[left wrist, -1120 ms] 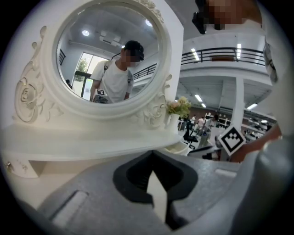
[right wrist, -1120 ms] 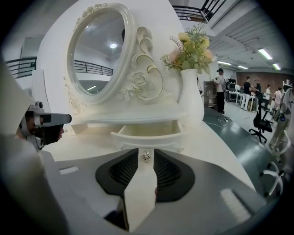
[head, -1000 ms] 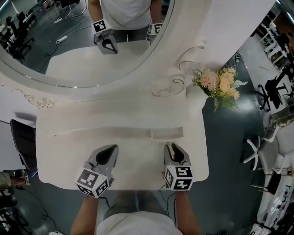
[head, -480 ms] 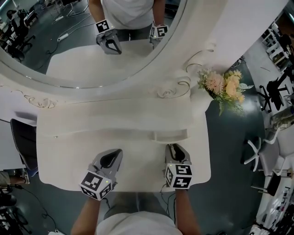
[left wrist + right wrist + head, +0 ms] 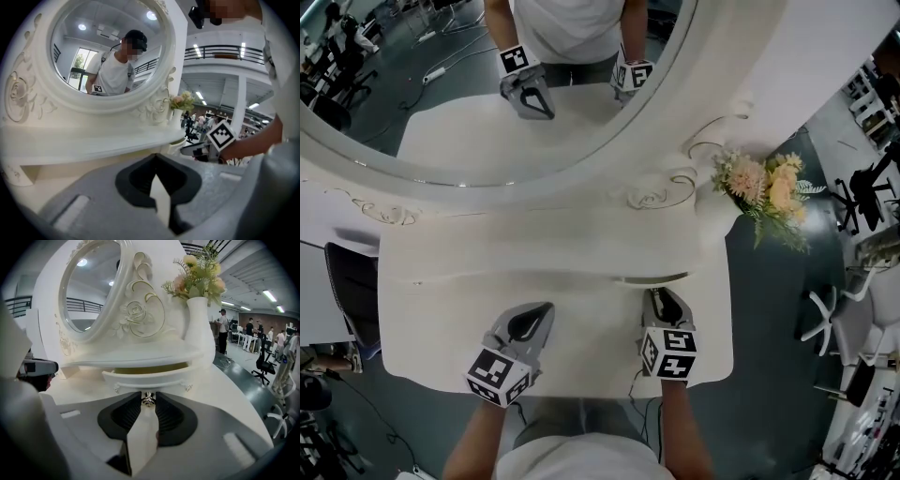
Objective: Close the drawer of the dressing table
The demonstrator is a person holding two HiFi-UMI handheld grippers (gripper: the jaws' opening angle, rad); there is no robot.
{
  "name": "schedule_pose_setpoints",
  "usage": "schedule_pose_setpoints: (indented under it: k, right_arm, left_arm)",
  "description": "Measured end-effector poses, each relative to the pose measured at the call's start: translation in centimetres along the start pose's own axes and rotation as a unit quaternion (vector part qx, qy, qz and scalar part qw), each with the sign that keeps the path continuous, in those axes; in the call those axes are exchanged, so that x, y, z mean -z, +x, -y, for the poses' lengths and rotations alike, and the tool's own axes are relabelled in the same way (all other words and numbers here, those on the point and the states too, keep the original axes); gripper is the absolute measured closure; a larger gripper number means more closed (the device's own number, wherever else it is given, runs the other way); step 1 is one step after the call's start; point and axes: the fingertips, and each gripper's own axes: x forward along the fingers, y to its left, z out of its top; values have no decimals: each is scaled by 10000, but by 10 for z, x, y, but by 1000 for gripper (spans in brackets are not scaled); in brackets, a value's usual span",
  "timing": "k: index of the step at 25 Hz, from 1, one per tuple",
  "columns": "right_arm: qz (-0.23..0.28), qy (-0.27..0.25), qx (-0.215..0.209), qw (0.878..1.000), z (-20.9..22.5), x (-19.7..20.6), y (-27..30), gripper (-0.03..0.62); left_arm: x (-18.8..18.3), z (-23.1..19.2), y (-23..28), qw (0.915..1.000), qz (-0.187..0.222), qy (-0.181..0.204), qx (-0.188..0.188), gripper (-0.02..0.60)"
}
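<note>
Though nearly shut, the white drawer [image 5: 154,377] gapes slightly — yellowish inside.

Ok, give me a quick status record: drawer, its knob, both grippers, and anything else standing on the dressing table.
drawer: ajar by a sliver, a thin gap showing between its front and the shelf above
drawer knob: metal, centred on the front, between the right gripper's jaw tips
right gripper: closed on the knob, pointing at the drawer front
left gripper: jaws together, empty, over the tabletop left of the drawer
nearby: white vase of flowers at the table's back right corner
remaining: push the drawer flush
</note>
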Motion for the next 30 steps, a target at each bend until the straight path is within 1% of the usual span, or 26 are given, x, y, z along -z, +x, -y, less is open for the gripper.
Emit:
schedule_pose_setpoints:
  k: [9,16,23,30]
  right_arm:
    - [234,129,-104,9996,3,-15,16,503]
    - [306,135,-118,9994,4,-23,24,500]
    - [277,81,-171,9994,0,-23,23,500]
    - [212,-32,-105,9997,2,-19,13,491]
  left_arm:
    - [0,-7,-2,9999,-36,-60,-134,583]
    - [-2,-5,-5,9998,-50,-62,-203,581]
    - [-8,-1,-8,9997,30,37,-225,583]
    - [-8,4,-18,9996,58,21,-271,583]
